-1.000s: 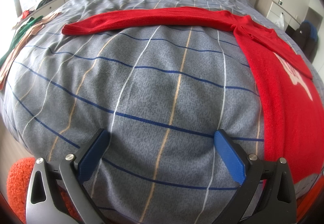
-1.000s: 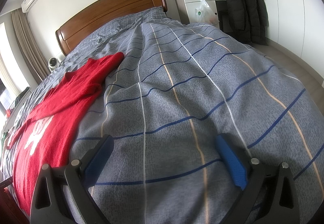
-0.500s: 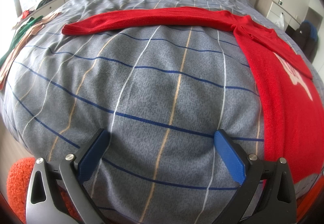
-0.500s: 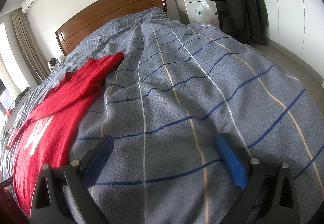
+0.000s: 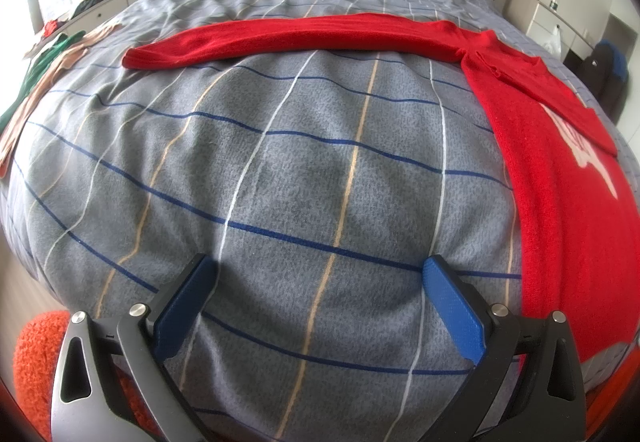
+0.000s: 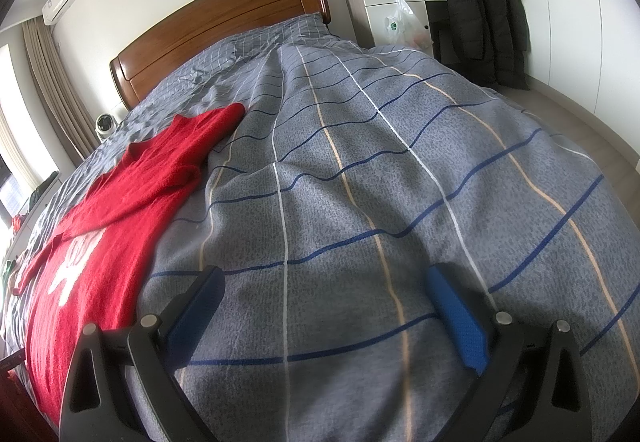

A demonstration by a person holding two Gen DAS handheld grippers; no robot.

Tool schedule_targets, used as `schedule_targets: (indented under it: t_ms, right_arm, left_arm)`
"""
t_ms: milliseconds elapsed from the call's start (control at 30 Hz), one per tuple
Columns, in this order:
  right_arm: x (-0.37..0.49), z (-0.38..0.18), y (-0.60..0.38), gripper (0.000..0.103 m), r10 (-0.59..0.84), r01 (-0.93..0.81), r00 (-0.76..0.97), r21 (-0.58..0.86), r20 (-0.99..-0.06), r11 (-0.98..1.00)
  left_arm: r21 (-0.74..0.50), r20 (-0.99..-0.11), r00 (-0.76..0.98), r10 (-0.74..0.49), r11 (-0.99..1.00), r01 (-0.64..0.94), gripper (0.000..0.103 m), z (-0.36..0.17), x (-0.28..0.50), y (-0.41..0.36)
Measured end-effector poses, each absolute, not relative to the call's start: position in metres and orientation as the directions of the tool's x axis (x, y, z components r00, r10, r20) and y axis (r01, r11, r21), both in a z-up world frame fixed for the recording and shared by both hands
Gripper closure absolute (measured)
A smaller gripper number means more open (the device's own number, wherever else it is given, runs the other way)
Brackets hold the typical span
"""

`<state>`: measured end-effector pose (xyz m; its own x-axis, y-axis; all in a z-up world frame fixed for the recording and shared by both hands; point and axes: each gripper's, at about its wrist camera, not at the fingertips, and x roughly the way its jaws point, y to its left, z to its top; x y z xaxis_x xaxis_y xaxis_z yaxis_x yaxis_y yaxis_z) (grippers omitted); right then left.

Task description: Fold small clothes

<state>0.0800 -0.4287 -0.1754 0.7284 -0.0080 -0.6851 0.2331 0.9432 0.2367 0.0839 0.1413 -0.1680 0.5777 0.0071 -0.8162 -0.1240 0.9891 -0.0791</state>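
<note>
A red long-sleeved sweater [image 5: 556,170] with a white print lies flat on the grey checked bedcover [image 5: 304,162]. One sleeve [image 5: 288,38] stretches out across the bed to the left. My left gripper [image 5: 320,286] is open and empty, over bare cover to the left of the sweater's body. In the right wrist view the sweater [image 6: 112,226] lies at the left, one sleeve folded over its chest. My right gripper [image 6: 324,290] is open and empty over bare cover [image 6: 380,178] to the right of the sweater.
Green and tan clothes [image 5: 44,74] lie at the bed's left edge. An orange fuzzy thing [image 5: 32,362] sits low at the left. A wooden headboard [image 6: 216,30] is at the far end. A cabinet [image 6: 392,10] and hanging dark coats [image 6: 484,18] stand on the right.
</note>
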Motion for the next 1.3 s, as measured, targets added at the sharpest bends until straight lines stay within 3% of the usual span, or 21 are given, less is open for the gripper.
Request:
schedule_targets:
  t_ms: [1033,1167,1300]
  right_arm:
    - [0.080,-0.175,-0.429,0.003,-0.007,0.233,0.728,0.237,-0.685,0.943]
    - [0.080,-0.175,-0.429,0.003,-0.007,0.233,0.728,0.237,-0.685,0.943]
    - [0.080,-0.175,-0.429,0.003,-0.008,0.233,0.728,0.236,-0.686,0.943]
  left_arm:
    - [-0.122,-0.814,0.581,-0.026,0.984,-0.127,0.001,-0.164,0.079,0.145]
    - [-0.176,-0.813,0.579,-0.067,0.975,-0.134,0.001,-0.152,0.076,0.154]
    - [-0.305,-0.769,0.622,-0.148,0.940,-0.154,0.001,-0.116,0.079,0.188]
